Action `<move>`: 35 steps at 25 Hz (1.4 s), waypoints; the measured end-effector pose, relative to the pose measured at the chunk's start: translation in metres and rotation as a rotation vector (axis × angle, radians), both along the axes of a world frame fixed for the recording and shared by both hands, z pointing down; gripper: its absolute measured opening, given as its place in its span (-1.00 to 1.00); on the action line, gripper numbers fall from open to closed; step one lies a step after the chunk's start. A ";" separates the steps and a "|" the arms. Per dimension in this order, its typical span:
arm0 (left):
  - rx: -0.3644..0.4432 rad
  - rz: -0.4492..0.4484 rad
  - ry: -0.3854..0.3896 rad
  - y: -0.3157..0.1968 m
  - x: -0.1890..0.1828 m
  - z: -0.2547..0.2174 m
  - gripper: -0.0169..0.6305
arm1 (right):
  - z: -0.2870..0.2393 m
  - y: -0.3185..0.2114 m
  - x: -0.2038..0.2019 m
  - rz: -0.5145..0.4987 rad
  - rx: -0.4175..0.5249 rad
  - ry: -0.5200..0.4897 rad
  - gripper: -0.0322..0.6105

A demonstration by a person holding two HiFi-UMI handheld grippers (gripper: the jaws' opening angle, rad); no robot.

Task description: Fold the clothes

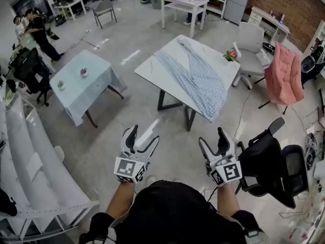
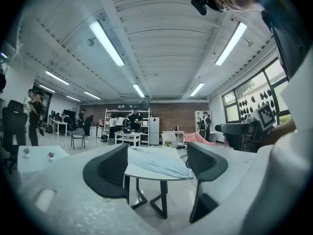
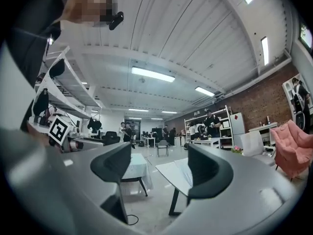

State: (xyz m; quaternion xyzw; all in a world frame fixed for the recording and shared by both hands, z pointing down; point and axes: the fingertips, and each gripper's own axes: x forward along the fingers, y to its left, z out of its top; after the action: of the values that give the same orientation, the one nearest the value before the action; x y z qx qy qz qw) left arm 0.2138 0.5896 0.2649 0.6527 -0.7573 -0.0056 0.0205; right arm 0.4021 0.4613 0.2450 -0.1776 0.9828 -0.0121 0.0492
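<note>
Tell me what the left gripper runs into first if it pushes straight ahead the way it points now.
The left gripper, jaws open and empty, aims across open floor at the white table. It would probably meet the table's near edge first, or the checked garment lying on it. Depth is hard to judge.

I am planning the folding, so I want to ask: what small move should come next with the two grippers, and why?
Probably step toward the white table, bringing both grippers to its near edge. The left gripper and the right gripper are open and empty, over the floor, short of the checked garment spread on the table.
</note>
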 end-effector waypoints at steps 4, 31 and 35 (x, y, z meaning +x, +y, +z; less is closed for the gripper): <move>0.007 -0.024 0.032 -0.009 0.005 0.001 0.61 | -0.003 -0.007 0.014 0.023 0.010 -0.015 0.58; -0.043 0.025 0.026 -0.082 0.019 0.015 0.61 | 0.020 -0.086 0.062 0.130 -0.110 -0.028 0.58; -0.048 0.072 0.030 -0.124 -0.007 0.026 0.61 | 0.021 -0.119 0.033 0.150 -0.110 -0.013 0.58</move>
State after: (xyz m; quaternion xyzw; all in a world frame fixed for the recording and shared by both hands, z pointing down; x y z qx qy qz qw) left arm 0.2068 0.4660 0.2912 0.6788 -0.7328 0.0035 0.0480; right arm 0.4355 0.3427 0.2662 -0.2532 0.9642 -0.0637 0.0463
